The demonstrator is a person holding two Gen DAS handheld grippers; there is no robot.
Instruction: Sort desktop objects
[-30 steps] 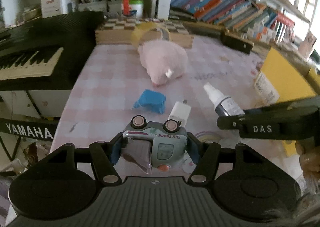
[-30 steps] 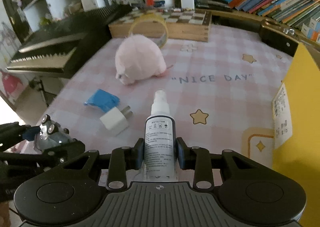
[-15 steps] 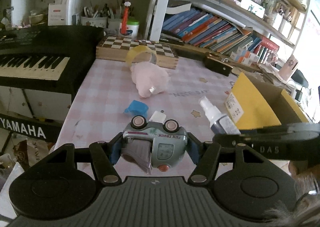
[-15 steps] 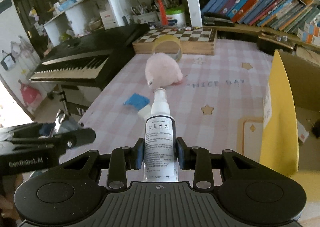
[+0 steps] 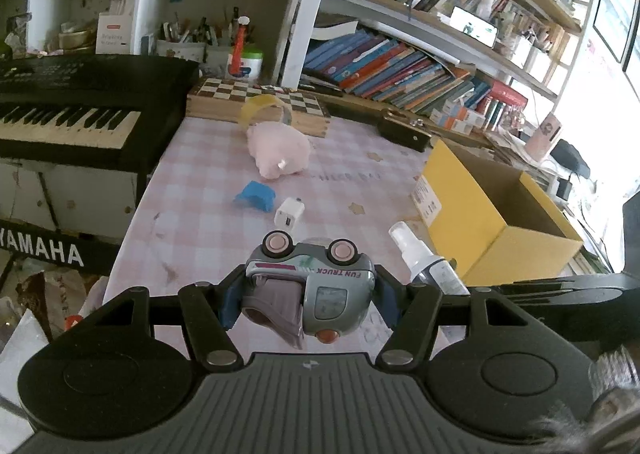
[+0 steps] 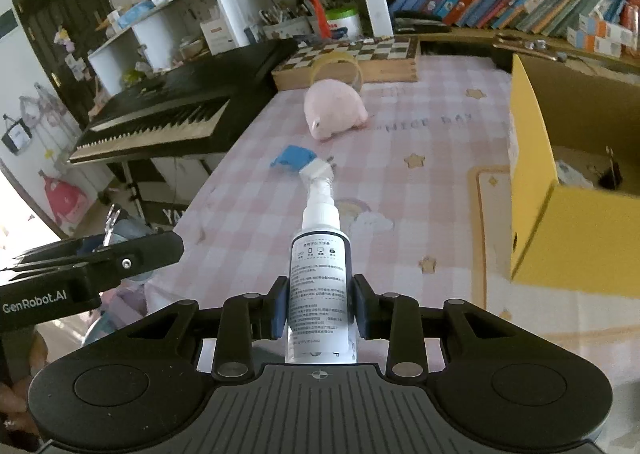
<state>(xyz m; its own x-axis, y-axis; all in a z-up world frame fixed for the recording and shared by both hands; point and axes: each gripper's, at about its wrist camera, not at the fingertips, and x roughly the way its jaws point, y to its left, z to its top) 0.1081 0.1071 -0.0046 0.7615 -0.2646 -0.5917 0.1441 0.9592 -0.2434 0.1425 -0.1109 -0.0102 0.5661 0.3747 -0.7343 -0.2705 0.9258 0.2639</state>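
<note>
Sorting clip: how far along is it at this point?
Partly done, judging by the yellow box, which already holds some items. In hand: the left gripper clamps the toy truck, and the right gripper the spray bottle. Left on the table: pink plush, blue piece, white charger.

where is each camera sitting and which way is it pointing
Left wrist: on the left gripper, above the table's near end, facing the shelves; its jaws clamp the toy truck.
Right wrist: on the right gripper, facing the keyboard; its jaws clamp the spray bottle; the left gripper shows at left.
Shared: pink plush, yellow box, chessboard.
</note>
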